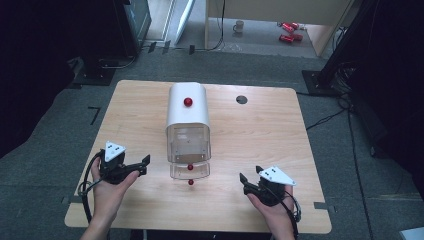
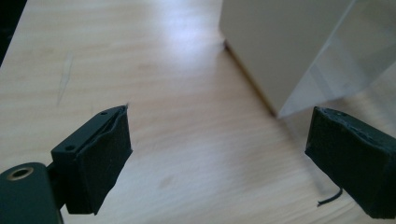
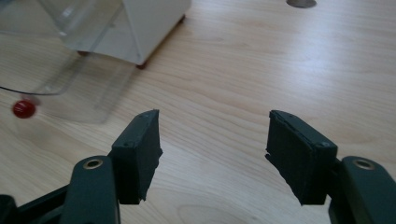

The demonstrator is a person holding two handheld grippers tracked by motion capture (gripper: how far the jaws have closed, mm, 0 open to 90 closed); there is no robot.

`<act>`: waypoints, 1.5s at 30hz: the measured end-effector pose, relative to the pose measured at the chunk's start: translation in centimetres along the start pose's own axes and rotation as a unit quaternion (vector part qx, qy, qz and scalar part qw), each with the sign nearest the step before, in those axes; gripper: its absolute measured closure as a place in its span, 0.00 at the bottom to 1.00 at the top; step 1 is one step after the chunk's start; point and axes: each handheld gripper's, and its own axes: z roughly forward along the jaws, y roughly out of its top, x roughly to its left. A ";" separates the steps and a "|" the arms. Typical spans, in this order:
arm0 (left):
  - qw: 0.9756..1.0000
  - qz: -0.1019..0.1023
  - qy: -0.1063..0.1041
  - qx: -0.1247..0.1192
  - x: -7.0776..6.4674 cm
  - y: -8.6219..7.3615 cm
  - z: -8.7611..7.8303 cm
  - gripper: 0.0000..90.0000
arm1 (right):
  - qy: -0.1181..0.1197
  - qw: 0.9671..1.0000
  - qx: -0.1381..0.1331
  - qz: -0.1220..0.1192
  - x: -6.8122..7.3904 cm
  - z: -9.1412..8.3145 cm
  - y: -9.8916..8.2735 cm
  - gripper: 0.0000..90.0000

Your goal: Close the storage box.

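A white box with a clear front (image 1: 187,125) stands in the middle of the wooden table (image 1: 250,145). It has a red knob (image 1: 188,102) on top. A clear drawer (image 1: 189,170) with a red knob (image 1: 190,182) is pulled out at its front. My left gripper (image 1: 140,167) rests open to the left of the drawer, jaws wide apart (image 2: 217,154), the box corner (image 2: 275,60) just ahead. My right gripper (image 1: 246,181) lies open to the right of the drawer (image 3: 212,149). The right gripper view shows the drawer's red knob (image 3: 24,108) and the box (image 3: 140,23).
A round hole (image 1: 241,99) sits in the table at the back right. Beyond the table lie a white mug (image 1: 239,26) and red cans (image 1: 288,31) on the floor. Dark equipment stands at both sides.
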 end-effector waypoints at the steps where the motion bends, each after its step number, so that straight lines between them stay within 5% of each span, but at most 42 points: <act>1: 1.000 0.000 0.000 0.000 0.0 0.0 0.0 0.07 | 0.000 1.000 0.000 0.000 0.0 0.0 0.0 0.40; 8: 0.999 0.010 -0.034 -0.040 -2.2 3.8 -0.3 0.16 | 0.044 0.999 -0.019 -0.014 3.0 -0.1 2.2 0.44; 18: 0.996 0.041 -0.056 -0.047 -4.4 6.5 0.7 0.21 | 0.085 0.996 -0.027 -0.021 5.6 0.6 3.9 0.47; 34: 0.995 0.061 -0.053 -0.065 -5.4 7.1 2.5 0.63 | 0.120 0.992 -0.027 -0.035 8.5 1.4 4.6 0.49; 45: 0.993 0.068 -0.069 -0.062 -5.4 7.4 2.5 0.77 | 0.144 0.988 -0.020 -0.045 10.0 2.0 4.5 0.54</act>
